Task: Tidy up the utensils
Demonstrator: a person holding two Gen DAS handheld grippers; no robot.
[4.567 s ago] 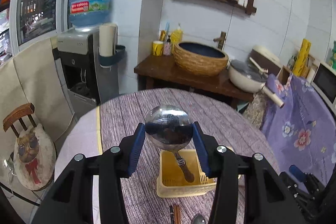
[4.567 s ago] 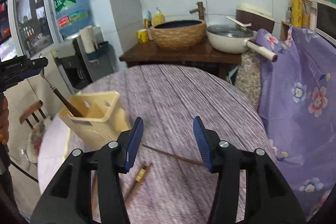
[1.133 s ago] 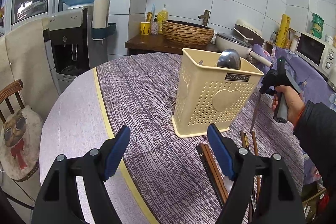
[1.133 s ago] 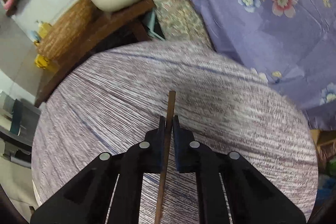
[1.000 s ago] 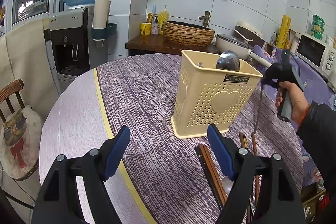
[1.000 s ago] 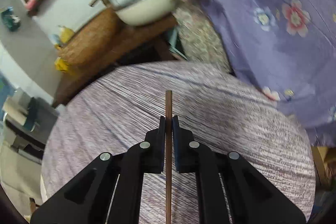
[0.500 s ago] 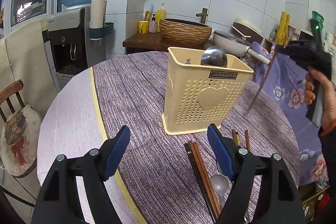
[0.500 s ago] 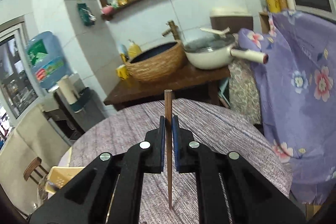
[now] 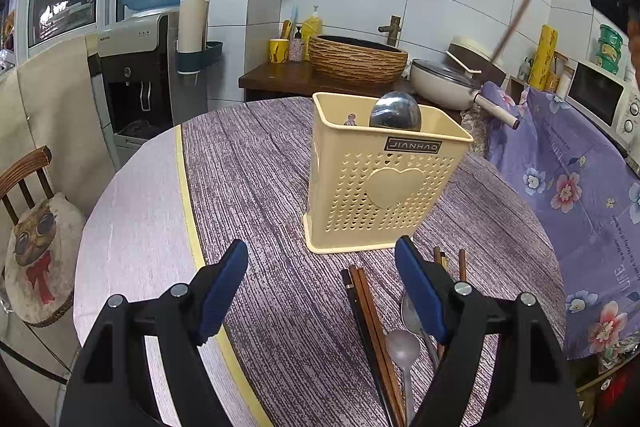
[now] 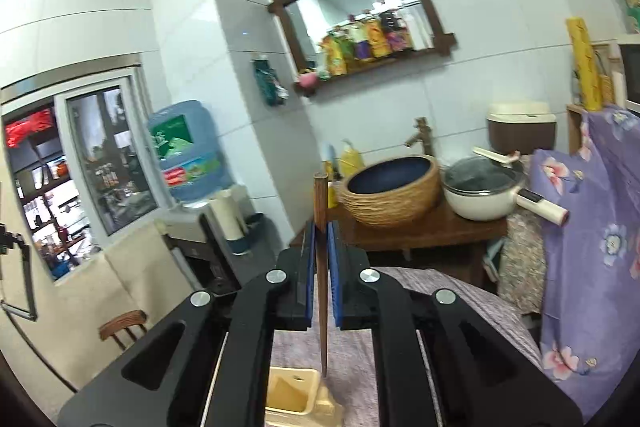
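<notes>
The round bench (image 9: 248, 163) with its purple-grey striped cloth carries a cream perforated plastic utensil holder (image 9: 380, 183) standing upright, with a heart shape on its front wall. The shiny steel bowl of a ladle (image 9: 395, 111) pokes up above the holder's rim.

The left gripper (image 9: 322, 287) hovers low over the bench with its blue-padded jaws spread wide and nothing between them. Just beyond its right jaw, in front of the holder, lie several dark brown wooden chopsticks (image 9: 370, 311), and beside them two steel spoons (image 9: 404, 345), partly hidden behind that jaw.

The right gripper (image 10: 321, 247) is raised high above the bench, its jaws pressed onto a single brown wooden chopstick (image 10: 321, 267). That chopstick hangs near vertical in the right wrist view, its thin tip pointing down just above the holder's open top. In the left wrist view it shows as a slanted blur at the upper right.
</notes>
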